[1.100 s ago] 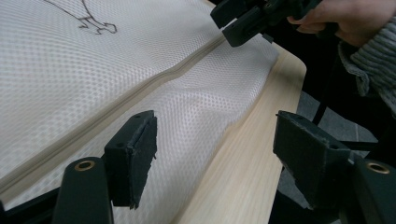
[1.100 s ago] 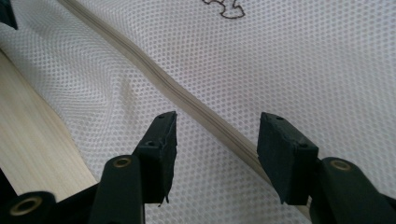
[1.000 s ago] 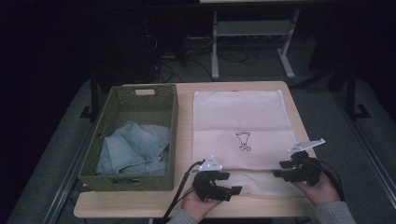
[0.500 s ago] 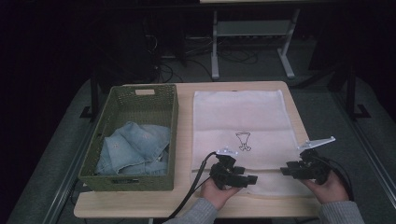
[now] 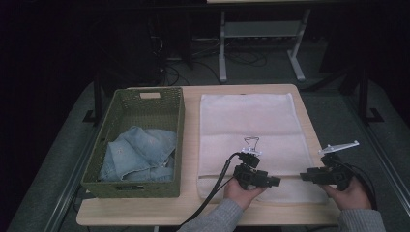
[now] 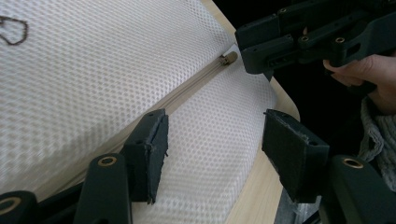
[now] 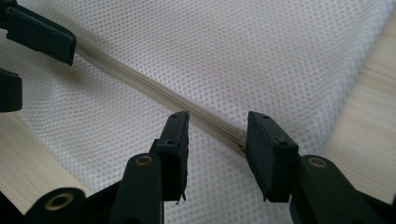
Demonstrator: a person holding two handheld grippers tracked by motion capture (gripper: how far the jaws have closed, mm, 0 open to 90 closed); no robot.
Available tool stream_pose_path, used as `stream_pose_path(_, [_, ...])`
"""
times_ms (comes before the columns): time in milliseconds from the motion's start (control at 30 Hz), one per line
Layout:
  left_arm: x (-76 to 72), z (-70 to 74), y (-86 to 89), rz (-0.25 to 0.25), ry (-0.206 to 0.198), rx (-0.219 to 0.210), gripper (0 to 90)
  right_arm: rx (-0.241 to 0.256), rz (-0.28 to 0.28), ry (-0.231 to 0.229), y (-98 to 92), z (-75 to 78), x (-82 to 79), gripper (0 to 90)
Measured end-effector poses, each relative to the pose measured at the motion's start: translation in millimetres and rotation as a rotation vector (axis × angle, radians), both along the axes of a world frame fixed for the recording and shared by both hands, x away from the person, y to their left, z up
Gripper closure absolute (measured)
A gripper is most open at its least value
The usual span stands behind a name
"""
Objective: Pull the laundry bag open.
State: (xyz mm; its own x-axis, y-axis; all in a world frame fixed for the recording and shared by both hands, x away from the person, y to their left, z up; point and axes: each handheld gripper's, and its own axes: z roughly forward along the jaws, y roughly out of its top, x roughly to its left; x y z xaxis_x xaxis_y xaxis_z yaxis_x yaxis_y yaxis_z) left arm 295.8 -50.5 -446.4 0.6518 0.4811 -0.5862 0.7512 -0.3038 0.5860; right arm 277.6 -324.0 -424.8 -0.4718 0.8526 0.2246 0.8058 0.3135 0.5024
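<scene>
On the table: a white mesh laundry bag [image 5: 251,140] lies flat on the wooden table [image 5: 145,212], to the right of a woven basket [image 5: 140,140] holding blue denim [image 5: 138,154].
Zipper [image 7: 154,91]: runs across the bag's near end and looks closed along its visible length; its pull [image 6: 229,58] sits at the right end.
Left gripper [image 6: 215,144]: jaws apart, hovering over the mesh beside the zipper line, holding nothing.
Right gripper [image 7: 217,140]: jaws apart, straddling the zipper near its pull end, not yet pinching.
Progress: early, by my judgement; both grippers are placed, nothing is grasped.
Left to do: probably grip the pull, steady the fabric, open the bag, then load the denim.
</scene>
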Motion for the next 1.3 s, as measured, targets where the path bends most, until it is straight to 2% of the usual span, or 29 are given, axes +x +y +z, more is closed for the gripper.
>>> stream_pose_path(133, [3.7, 0.0, -7.7, 0.003, 0.018, -0.003, 41.8, 0.008, -0.030, 0.015, -7.5, 0.2, -0.5, 58.7])
stream_pose_path(267, [6.8, 0.4, -16.4, -0.009, 0.030, 0.000, 43.5, -0.004, -0.061, 0.031, -14.2, -1.0, -0.1, 58.9])
stream_pose_path(400, [9.0, 2.7, -25.8, -0.014, 0.031, 0.002, 44.2, -0.008, -0.078, 0.040, -17.7, -1.8, 0.0, 59.2])
stream_pose_path(533, [13.1, 2.8, -34.6, -0.014, 0.051, -0.006, 45.7, -0.004, -0.098, 0.047, -24.1, -3.2, 0.1, 60.5])
stream_pose_path(600, [14.9, 2.3, -38.1, -0.020, 0.053, -0.009, 49.5, 0.002, -0.111, 0.055, -28.1, -4.4, 0.0, 60.8])
stream_pose_path(733, [17.9, 2.2, -48.0, -0.021, 0.065, -0.004, 49.5, 0.017, -0.137, 0.069, -34.8, -5.9, -0.5, 62.7])
stream_pose_path(933, [21.3, -0.4, -61.7, -0.026, 0.094, -0.006, 49.7, 0.023, -0.155, 0.097, -40.6, -11.4, 0.2, 65.0])
stream_pose_path(1000, [22.3, -1.8, -65.0, -0.034, 0.101, -0.006, 53.3, 0.031, -0.165, 0.111, -43.0, -13.3, 0.6, 66.1])
stream_pose_path(1167, [26.1, -4.6, -73.9, -0.034, 0.120, 0.001, 55.6, 0.045, -0.188, 0.130, -47.7, -15.7, 1.0, 67.1])
stream_pose_path(1300, [29.1, -10.3, -78.5, -0.033, 0.150, -0.002, 58.5, 0.049, -0.183, 0.150, -47.7, -19.7, 2.3, 66.9])
